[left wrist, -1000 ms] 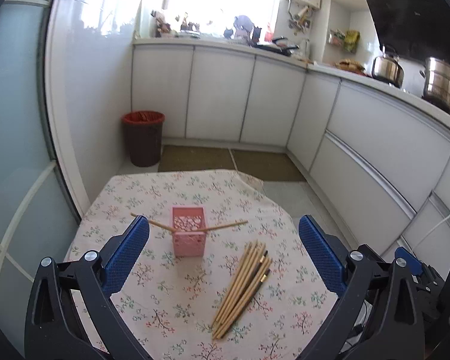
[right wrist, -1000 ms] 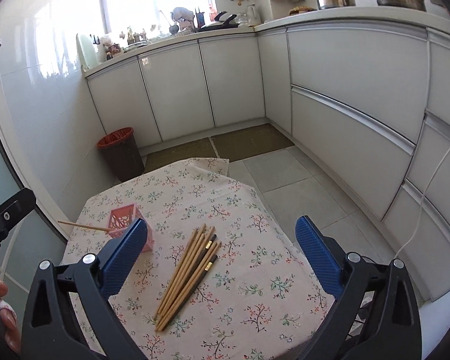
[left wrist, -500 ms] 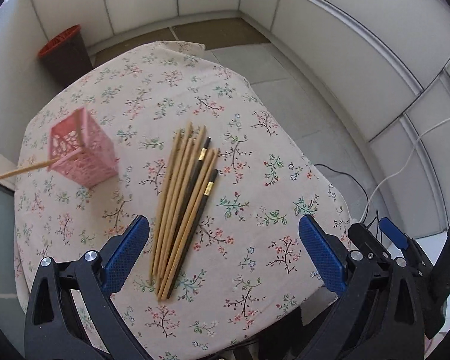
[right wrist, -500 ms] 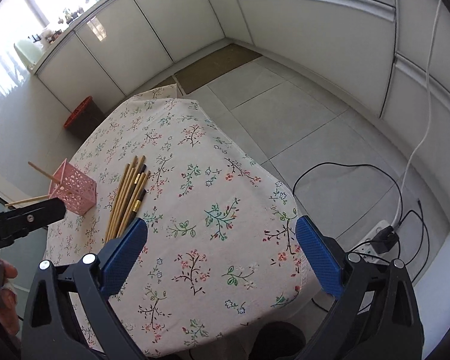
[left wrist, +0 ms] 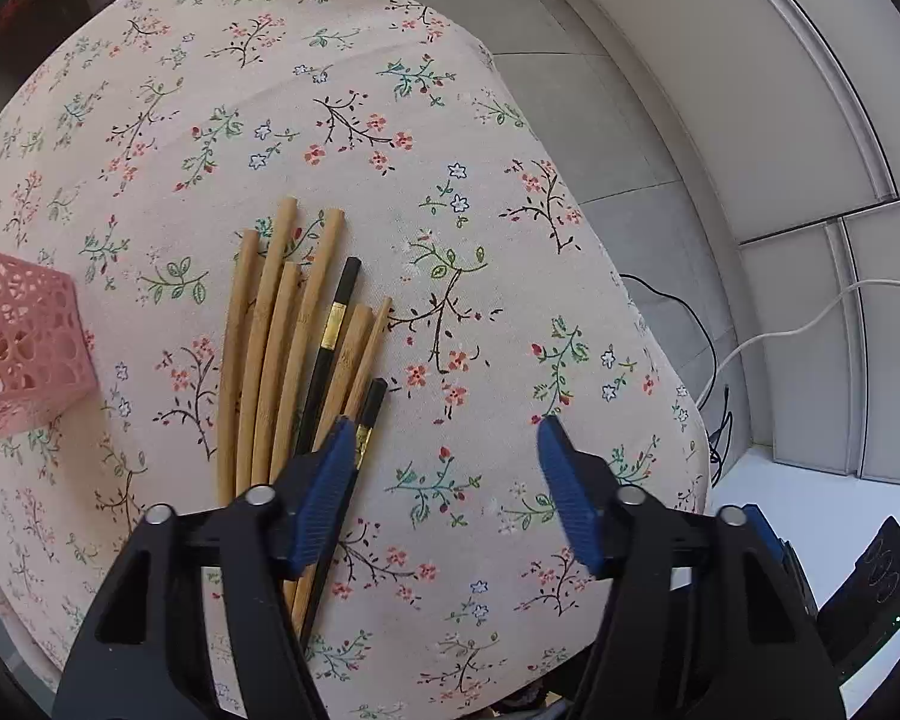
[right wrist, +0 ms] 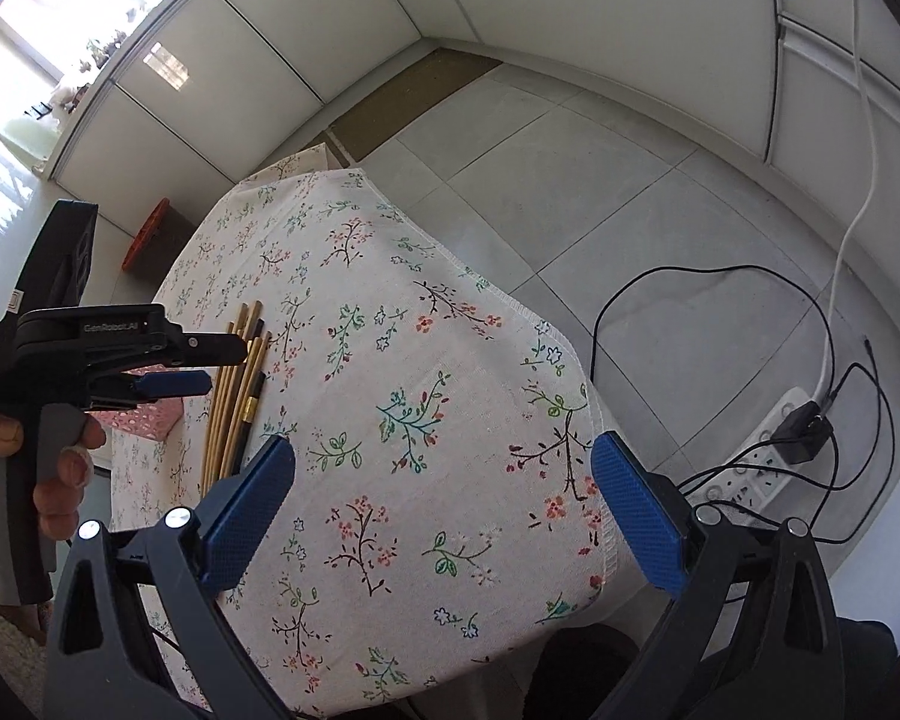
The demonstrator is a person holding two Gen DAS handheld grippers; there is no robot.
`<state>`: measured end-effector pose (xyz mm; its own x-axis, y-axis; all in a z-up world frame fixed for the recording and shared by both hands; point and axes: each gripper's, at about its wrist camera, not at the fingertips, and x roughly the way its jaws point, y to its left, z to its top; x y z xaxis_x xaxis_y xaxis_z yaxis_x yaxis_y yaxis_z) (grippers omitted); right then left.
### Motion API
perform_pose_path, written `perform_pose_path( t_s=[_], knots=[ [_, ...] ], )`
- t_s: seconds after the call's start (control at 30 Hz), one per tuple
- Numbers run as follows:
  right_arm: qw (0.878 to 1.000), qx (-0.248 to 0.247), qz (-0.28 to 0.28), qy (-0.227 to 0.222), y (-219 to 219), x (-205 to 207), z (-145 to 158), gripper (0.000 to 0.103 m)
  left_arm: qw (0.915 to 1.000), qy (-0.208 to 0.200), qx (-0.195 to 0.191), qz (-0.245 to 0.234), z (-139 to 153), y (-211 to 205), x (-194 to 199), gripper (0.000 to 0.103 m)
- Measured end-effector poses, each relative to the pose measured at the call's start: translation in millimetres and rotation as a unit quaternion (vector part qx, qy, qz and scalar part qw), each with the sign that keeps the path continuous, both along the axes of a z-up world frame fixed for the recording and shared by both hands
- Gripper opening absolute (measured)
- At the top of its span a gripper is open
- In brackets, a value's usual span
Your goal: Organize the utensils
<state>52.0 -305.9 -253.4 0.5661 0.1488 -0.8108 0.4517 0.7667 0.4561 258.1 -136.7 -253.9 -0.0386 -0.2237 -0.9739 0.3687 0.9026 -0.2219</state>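
**Hand-held grippers poised wide over chopsticks on a floral desk**

Left hand-held gripper [left wrist: 441, 435] points down at the desk [left wrist: 390, 90], which is covered by a cream cloth printed with small flowers. Its blue-padded jaws stand wide apart and hold nothing. The left pad sits over the near ends of a bundle of chopsticks [left wrist: 282, 348], most of them pale wood and two of them black with gold bands; whether the pad touches them cannot be told. The bundle lies flat on the cloth, fanning away from the camera. Just to its left stands a pink lattice holder [left wrist: 24, 348], cut off by the picture's edge.

From the right wrist view, the person's left hand [right wrist: 42, 468] grips the handle of the left tool, fingers curled around the trigger, the tool held level above the chopsticks [right wrist: 234, 396]. The pink holder [right wrist: 144, 423] is mostly hidden behind that tool.

Right hand-held gripper [right wrist: 444, 474] hovers over the near right part of the desk [right wrist: 390, 276], jaws wide and holding nothing. Beyond the desk's edge, on the tiled floor, lie a power strip [right wrist: 762, 456] and tangled cables [right wrist: 690, 276].
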Motion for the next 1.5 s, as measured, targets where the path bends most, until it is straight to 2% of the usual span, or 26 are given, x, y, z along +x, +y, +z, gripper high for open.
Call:
perform_pose_path(
  t_s=[0.07,0.2,0.37,0.57,0.7,0.73,0.8,0.93,0.97,1.1,1.23,1.33,1.5],
  knots=[
    [1.000,0.004,-0.002,0.002,-1,1,-2,0.096,0.9999,0.002,-0.008,-0.010,-5,-6,1,0.043],
    [1.000,0.012,-0.011,0.010,-6,2,-7,0.096,0.9996,-0.017,0.007,-0.021,-11,-18,7,0.036],
    [1.000,0.021,-0.011,0.012,-7,4,-11,0.096,0.9986,-0.036,0.027,-0.029,-15,-24,22,0.035],
    [1.000,0.014,0.005,0.012,0,8,-12,0.096,0.9983,-0.023,0.045,-0.030,-30,-23,34,0.035],
    [1.000,0.015,0.008,0.013,-1,9,-13,0.096,0.9981,-0.023,0.049,-0.029,-34,-24,39,0.031],
    [1.000,0.015,0.008,0.015,-1,9,-13,0.096,0.9976,-0.025,0.056,-0.032,-34,-25,40,0.029],
    [1.000,0.018,0.008,0.018,-1,10,-15,0.096,0.9957,-0.038,0.075,-0.039,-34,-26,41,0.017],
    [1.000,0.011,0.012,0.021,0,11,-15,0.096,0.9943,-0.061,0.080,-0.035,-32,-26,36,0.012],
    [1.000,0.008,0.013,0.022,1,12,-16,0.096,0.9938,-0.070,0.081,-0.032,-32,-27,32,0.007],
    [0.999,-0.014,0.014,0.027,4,12,-16,0.096,0.9945,-0.085,0.058,-0.020,-27,-18,12,0.004],
    [0.999,-0.032,0.015,0.039,11,14,-16,0.096,0.9934,-0.113,0.012,-0.012,2,0,-19,0.003],
    [0.997,-0.037,0.017,0.062,22,26,-18,0.096,0.9871,-0.158,-0.017,-0.018,37,15,-48,0.003],
    [0.992,-0.078,0.060,0.086,59,72,-8,0.096,0.9744,-0.214,-0.064,-0.027,88,48,-107,0.003]
  ],
)
